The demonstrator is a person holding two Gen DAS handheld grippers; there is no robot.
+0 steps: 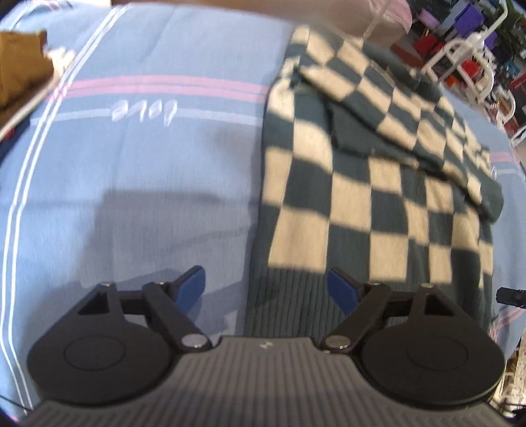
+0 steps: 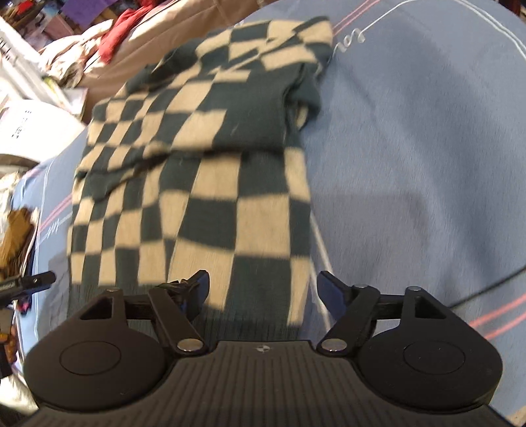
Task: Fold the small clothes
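A dark green and cream checkered sweater (image 1: 361, 203) lies flat on a blue bedsheet (image 1: 148, 180), with its sleeves folded across the body. My left gripper (image 1: 266, 282) hovers open over the left end of the ribbed hem, one pad over the sheet and the other over the knit, nothing between them. In the right wrist view the same sweater (image 2: 213, 197) stretches away from me. My right gripper (image 2: 264, 284) stands open over the right end of the hem, and nothing sits between its blue pads (image 2: 330, 290).
The sheet (image 2: 411, 164) has pink and white stripes and spreads wide on either side. A brown object (image 1: 19, 72) lies at the far left. A white wire rack (image 1: 460, 56) and coloured clutter stand beyond the bed, with a red cloth (image 2: 121, 26) and white box (image 2: 29, 128) nearby.
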